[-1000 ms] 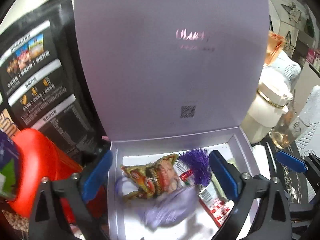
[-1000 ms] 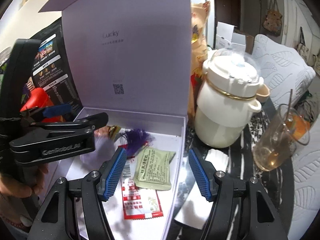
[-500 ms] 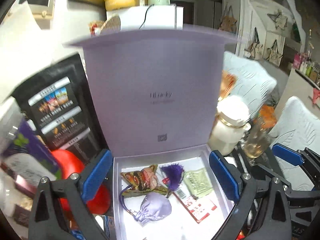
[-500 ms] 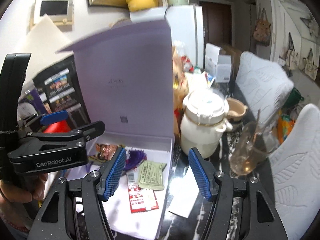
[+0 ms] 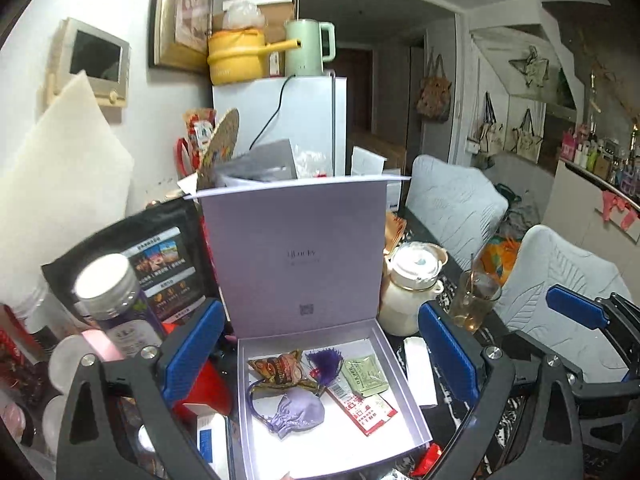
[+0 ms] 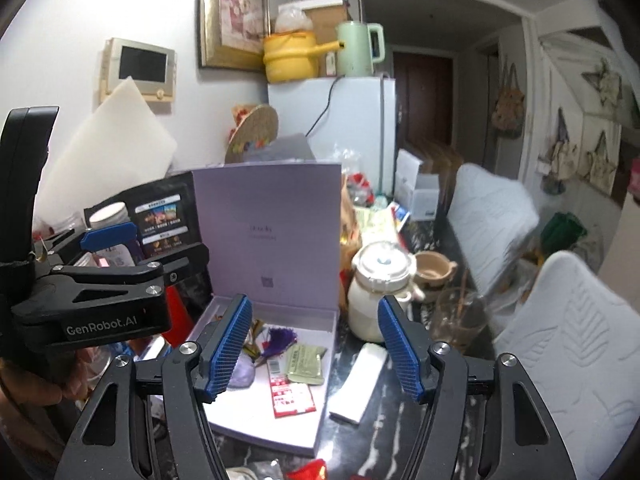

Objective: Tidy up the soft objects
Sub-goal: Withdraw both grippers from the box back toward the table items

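My left gripper hangs over the open lilac box, jaws spread wide, nothing between the blue pads. My right gripper is also empty-handed: jaws apart and opening a bit more, pads touching nothing. Neither holds any item.

One box, lid standing upright at 12 o'clock of the tray. Count inside the tray, left view: five soft items. One lilac satin pouch with a drawstring loop, near centre-left. One brown-orange snack packet at 11 o'clock of the pouch, touching it. One purple tassel at 1 o'clock of the pouch, just beside the snack packet. One green sachet at 2 o'clock, right of the tassel. One red-and-white sachet at 3 o'clock of the pouch, its top end tucked between the tassel and the green sachet. All lie flat on the tray floor.

Outside the box: one white jar with lid at 1 o'clock of the tray, one glass cup with a stick in it right of the jar, one white flat packet on the dark table just beside the tray's right wall. Left side: one black printed bag at 10 o'clock, one purple bottle with a silver cap in front of it, one red object touching the tray's left wall.

Right view shows my left gripper's body at 9 o'clock, one hand wrapped on its grip.
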A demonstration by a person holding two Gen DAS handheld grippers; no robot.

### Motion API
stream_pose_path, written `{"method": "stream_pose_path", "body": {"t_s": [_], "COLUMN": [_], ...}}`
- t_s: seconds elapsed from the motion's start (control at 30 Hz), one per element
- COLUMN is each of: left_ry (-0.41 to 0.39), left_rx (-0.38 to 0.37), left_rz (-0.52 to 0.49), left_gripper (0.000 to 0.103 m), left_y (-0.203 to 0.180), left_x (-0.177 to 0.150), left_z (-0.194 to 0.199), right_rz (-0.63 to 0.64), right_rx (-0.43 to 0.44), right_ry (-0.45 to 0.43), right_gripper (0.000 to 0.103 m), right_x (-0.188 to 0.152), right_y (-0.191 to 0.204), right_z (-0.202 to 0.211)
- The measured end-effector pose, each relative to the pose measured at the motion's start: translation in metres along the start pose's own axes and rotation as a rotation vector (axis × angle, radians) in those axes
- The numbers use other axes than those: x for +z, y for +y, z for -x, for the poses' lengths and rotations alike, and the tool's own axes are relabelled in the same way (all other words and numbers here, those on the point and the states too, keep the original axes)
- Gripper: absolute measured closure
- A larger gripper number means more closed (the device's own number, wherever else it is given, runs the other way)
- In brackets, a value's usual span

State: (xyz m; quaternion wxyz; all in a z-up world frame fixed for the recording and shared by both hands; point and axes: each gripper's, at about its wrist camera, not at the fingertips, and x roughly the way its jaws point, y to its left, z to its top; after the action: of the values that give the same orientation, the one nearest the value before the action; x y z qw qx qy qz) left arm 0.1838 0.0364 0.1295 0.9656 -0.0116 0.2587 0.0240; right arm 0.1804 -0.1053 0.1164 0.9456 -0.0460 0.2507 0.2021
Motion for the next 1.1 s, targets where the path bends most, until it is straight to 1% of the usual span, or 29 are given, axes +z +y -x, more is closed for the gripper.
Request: {"method": "stream_pose_path", "body": {"t_s": [0.1, 0.23, 0.4, 0.63, 0.8, 1.0, 1.1], "left_ry": [-0.009, -0.003, 0.002, -0.008, 0.01, 0.024, 0.032], "left_rx": [-0.008, -0.021, -0.032, -0.064, -0.048, -0.046, -0.048], "left_rz": [-0.01, -0.03, -0.036, -0.02, -0.047, -0.052, -0.062], "left_gripper": [0.004, 0.003, 0.003, 0.003, 0.003, 0.003, 0.003], "left_y": [-0.002, -0.006, -0.009, -0.009, -0.012, -0.015, -0.017], "left_x": [-0.002, -0.012, -0.03, -0.059, -0.079, -0.101, -0.111], "left_z": [0.015, 0.034, 0.052, 0.073, 0.081, 0.091, 0.094], "right_rz": [0.013, 0.016, 0.021, 0.014, 0.001, -0.028, -0.049], "right_rx": [-0.006, 0.008, -0.015, -0.006, -0.004, 0.043, 0.035], "right_ry": [-0.021, -0.03, -0.044, -0.053, -0.039, -0.001, 0.007], "right_gripper": [0.03, 0.02, 0.018, 0.018, 0.018, 0.018, 0.018], "right_x": [-0.002, -0.01, -0.026, -0.053, -0.074, -0.099, -0.11], "right_y": [0.004, 0.009, 0.016, 0.024, 0.028, 0.026, 0.024], "right_z": [0.017, 0.035, 0.052, 0.074, 0.081, 0.08, 0.083]}}
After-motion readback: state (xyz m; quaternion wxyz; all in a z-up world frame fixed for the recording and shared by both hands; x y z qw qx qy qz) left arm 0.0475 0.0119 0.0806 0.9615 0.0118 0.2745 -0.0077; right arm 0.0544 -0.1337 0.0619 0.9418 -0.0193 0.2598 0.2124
